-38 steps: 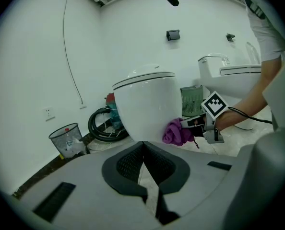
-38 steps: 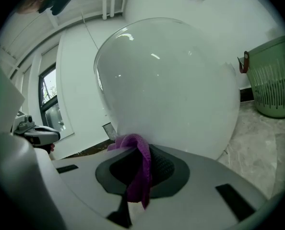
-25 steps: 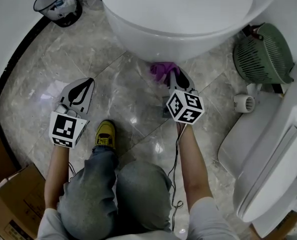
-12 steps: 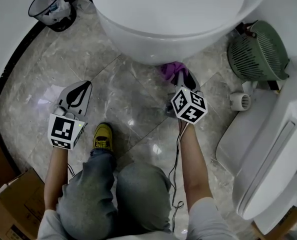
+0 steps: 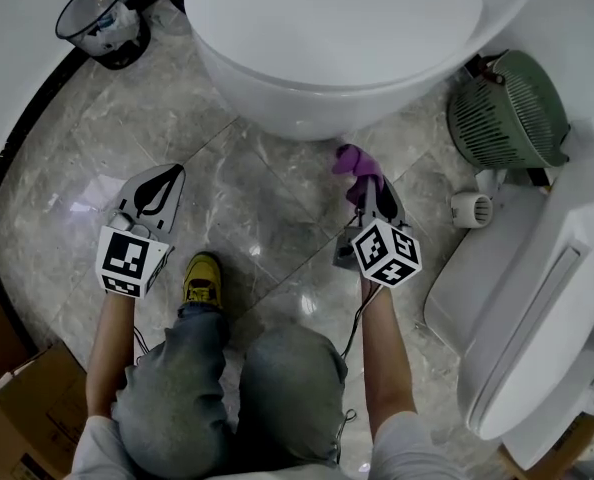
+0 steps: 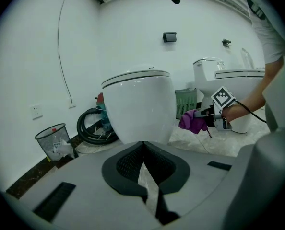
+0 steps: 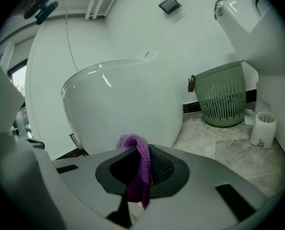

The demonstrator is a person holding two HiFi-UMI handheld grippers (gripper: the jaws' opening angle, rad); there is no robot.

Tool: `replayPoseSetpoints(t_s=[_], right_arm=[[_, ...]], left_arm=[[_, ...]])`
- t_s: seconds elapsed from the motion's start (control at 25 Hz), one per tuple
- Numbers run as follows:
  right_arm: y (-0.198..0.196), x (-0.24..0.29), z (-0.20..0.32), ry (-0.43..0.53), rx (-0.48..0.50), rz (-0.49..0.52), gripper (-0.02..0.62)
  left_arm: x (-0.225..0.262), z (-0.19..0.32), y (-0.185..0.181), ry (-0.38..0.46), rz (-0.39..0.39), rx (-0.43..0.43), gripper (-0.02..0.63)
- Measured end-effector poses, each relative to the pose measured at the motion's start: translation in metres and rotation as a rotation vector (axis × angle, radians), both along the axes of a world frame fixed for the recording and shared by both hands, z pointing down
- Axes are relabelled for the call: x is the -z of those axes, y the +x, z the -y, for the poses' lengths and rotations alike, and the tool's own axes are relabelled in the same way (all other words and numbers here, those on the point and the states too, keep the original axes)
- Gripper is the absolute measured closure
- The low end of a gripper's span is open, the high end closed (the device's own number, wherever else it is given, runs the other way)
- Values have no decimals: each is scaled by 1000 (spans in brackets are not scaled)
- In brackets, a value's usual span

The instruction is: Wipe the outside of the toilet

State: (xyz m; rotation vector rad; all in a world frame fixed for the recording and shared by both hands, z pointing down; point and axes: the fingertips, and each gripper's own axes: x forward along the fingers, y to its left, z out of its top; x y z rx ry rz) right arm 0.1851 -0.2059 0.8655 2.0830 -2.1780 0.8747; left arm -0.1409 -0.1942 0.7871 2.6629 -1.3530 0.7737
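Toilet (image 5: 337, 28), head view: white, glossy, lid down, rounded bowl, set at the far middle of the scene. Floor (image 5: 247, 198) of grey veined marble tile; white wall with dark skirting at far left.
- Right gripper (image 5: 365, 183): jaws clamped on a purple cloth (image 5: 355, 163), held near the bowl's near-right flank, a strip of floor seen between.
- Left gripper (image 5: 167, 173): low over the floor at left, well apart from the bowl, jaws together, nothing held.
- Wire waste bin (image 5: 102, 18) at far left; green slatted basket (image 5: 502, 108) at far right; small white holder (image 5: 470, 208) beside it; second toilet (image 5: 537, 308) at near right; cardboard box (image 5: 17, 418) at near left; yellow shoe (image 5: 204, 278) between the grippers.

Left gripper view: toilet (image 6: 140, 104) seen side-on, a dark seam under the lid. Left gripper (image 6: 143, 145) tips met, empty. The cloth (image 6: 193, 122) is carried by the right gripper (image 6: 207, 120) just right of the bowl, not touching. Coiled black hose (image 6: 92, 126) lies behind the bowl at left, wire bin (image 6: 53, 140) beyond; wall socket (image 6: 35, 110) noted.

Right gripper view: toilet (image 7: 128, 109) fills the middle, highlights on the glaze. Cloth (image 7: 140, 166) is draped between the pads of the right gripper (image 7: 140, 152). Basket (image 7: 224, 95) and holder (image 7: 263, 128) stand at right on the tile.
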Motion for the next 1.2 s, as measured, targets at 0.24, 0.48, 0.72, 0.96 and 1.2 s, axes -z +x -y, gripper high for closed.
replayPoseSetpoints(t_s=[0.24, 0.48, 0.72, 0.96, 1.2], right_arm=[[8, 29, -14, 17, -28, 50, 540], [1, 61, -11, 43, -45, 72, 540], [-10, 91, -6, 54, -31, 46, 540], [-9, 126, -5, 35, -43, 7, 540], [-17, 174, -8, -23, -29, 38, 540]], left_arm=[[4, 12, 9, -30, -24, -12, 594], [31, 24, 17, 0, -70, -27, 594], [49, 32, 16, -4, -82, -58, 594], [68, 37, 10, -52, -100, -46, 594], [111, 43, 5, -90, -131, -13, 594]])
